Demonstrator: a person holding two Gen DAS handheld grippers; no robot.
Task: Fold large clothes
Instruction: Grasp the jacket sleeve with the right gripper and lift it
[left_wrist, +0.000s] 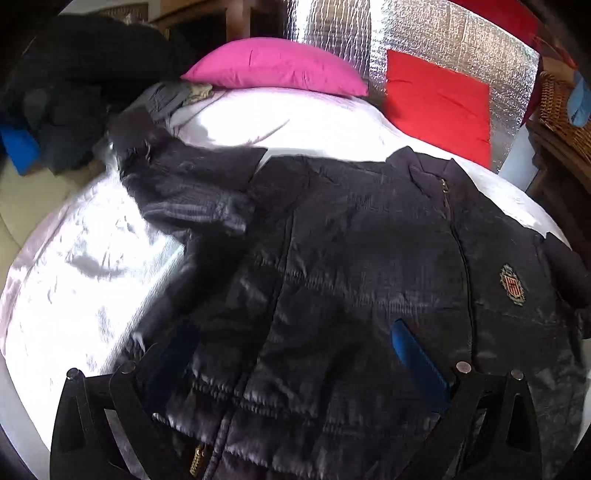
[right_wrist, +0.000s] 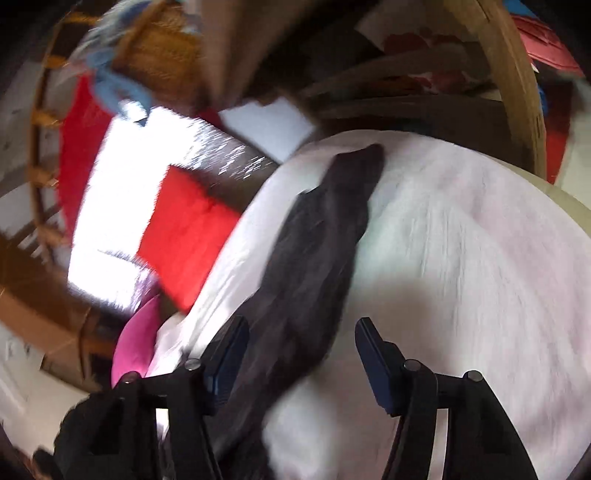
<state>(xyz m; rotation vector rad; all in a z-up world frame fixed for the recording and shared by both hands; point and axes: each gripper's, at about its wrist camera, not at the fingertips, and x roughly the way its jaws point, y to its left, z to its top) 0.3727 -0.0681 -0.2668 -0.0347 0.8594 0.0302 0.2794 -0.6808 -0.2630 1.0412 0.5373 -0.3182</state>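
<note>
Puffy, slippery jacket (left_wrist: 351, 258) fills your wide left claw (left_wrist: 291, 369); right claw (right_wrist: 301, 343) gapes around its sleeve (right_wrist: 317, 251); pinch seams.

A bed with a white sheet (left_wrist: 92, 236) fills the room. A pink pillow (left_wrist: 275, 68) lies at its head, beside a red cushion (left_wrist: 437, 107) against silver foil (left_wrist: 454, 37). A wicker basket (left_wrist: 561, 110) stands nearby.

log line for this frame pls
stage: sleeves not yet folded | jacket: spread front-up on white sheet | left gripper: open over hem | right gripper: open, sleeve between fingers
</note>
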